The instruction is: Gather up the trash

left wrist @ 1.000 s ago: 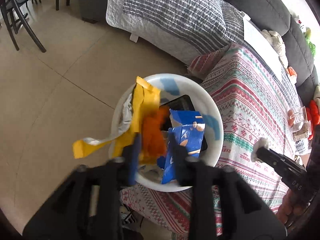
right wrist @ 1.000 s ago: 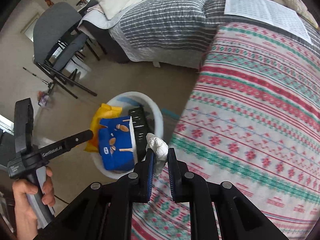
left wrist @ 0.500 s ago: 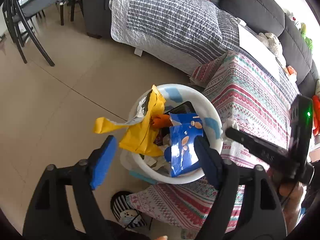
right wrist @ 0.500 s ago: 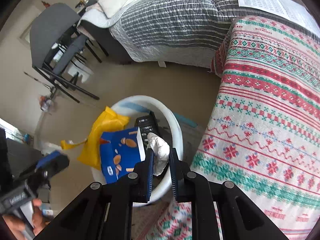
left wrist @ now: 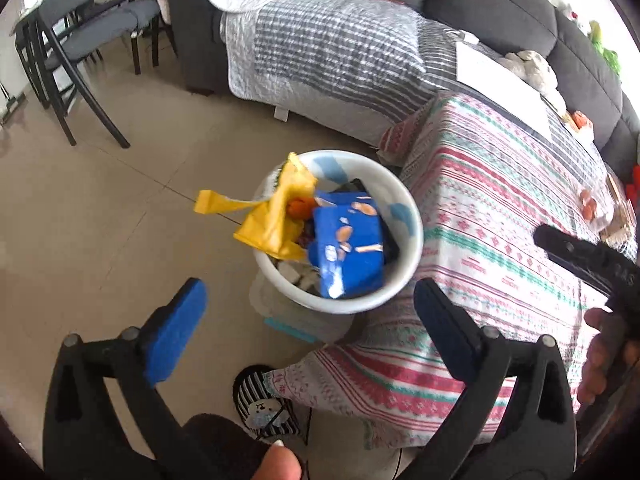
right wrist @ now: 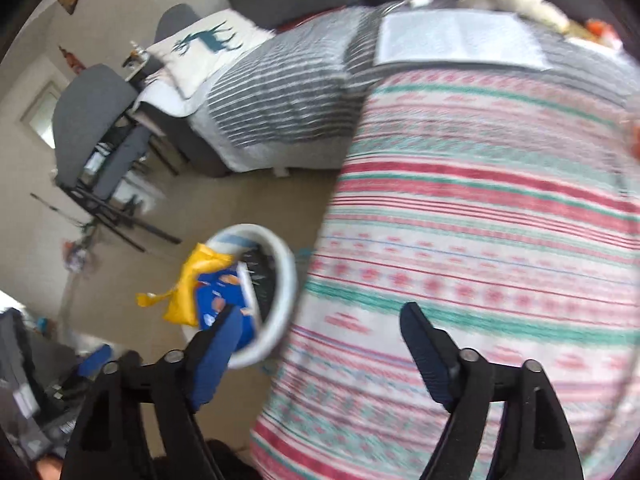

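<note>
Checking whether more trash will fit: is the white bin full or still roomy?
Full. The white bin is packed to its rim: the blue snack bag lies on top and the yellow wrapper hangs over the edge.

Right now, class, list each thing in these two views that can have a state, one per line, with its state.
left gripper: open, holding nothing
right gripper: open, holding nothing
white bin: upright on the floor, heaped with trash
yellow wrapper: crumpled, hanging over the bin's rim
blue snack bag: lying on top of the heap
patterned tablecloth: spread over the table
</note>
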The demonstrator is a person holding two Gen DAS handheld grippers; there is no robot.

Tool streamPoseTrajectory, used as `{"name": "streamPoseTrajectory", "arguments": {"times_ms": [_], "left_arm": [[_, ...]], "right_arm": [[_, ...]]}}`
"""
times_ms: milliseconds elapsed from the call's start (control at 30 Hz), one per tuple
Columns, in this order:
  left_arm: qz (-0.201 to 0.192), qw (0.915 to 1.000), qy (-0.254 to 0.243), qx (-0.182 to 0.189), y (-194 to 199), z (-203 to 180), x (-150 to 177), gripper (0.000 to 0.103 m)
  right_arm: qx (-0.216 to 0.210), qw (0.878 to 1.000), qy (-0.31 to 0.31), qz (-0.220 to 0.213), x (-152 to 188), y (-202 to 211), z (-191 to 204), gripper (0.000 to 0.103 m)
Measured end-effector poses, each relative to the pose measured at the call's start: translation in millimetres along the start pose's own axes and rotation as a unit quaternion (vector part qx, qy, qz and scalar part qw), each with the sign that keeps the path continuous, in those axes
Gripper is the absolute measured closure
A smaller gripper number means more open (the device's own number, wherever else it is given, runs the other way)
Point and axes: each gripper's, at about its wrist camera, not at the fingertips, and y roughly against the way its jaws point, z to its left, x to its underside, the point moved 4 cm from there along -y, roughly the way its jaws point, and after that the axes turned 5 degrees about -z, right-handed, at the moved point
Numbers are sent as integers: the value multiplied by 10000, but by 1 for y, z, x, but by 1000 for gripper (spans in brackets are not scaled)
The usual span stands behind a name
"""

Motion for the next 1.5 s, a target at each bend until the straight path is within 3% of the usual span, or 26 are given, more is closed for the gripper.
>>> {"name": "streamPoseTrajectory", "arguments": {"times_ms": [133, 233, 367, 633, 767, 967, 1500], "left_arm": [[-282, 9994, -180, 15, 26, -26, 15, 1], [-403, 9975, -530, -218, 44, -46, 36, 1], [-635, 9951, -726, -240, 66, -64, 64, 0], [-1206, 9886, -698, -568, 82, -71, 97, 0], [-1240, 9873, -703, -703, 75, -72, 104, 1], [-1252, 9882, -641, -600, 73, -72, 106, 1], [-1193, 9900, -656, -367, 72, -75, 111, 0]], "right_arm": [[585, 9981, 117, -130, 21, 45, -27, 18], [772, 9968, 102, -198, 41, 75, -43, 13], [993, 9939, 219, -438, 74, 111, -57, 8], [1542, 9834, 377, -882, 127, 133, -77, 6], [2023, 9732, 512, -968, 130, 131, -87, 6], [1966, 9734, 408, -1102, 130, 134, -91, 6], [1938, 9745, 615, -947, 139, 123, -80, 6]]}}
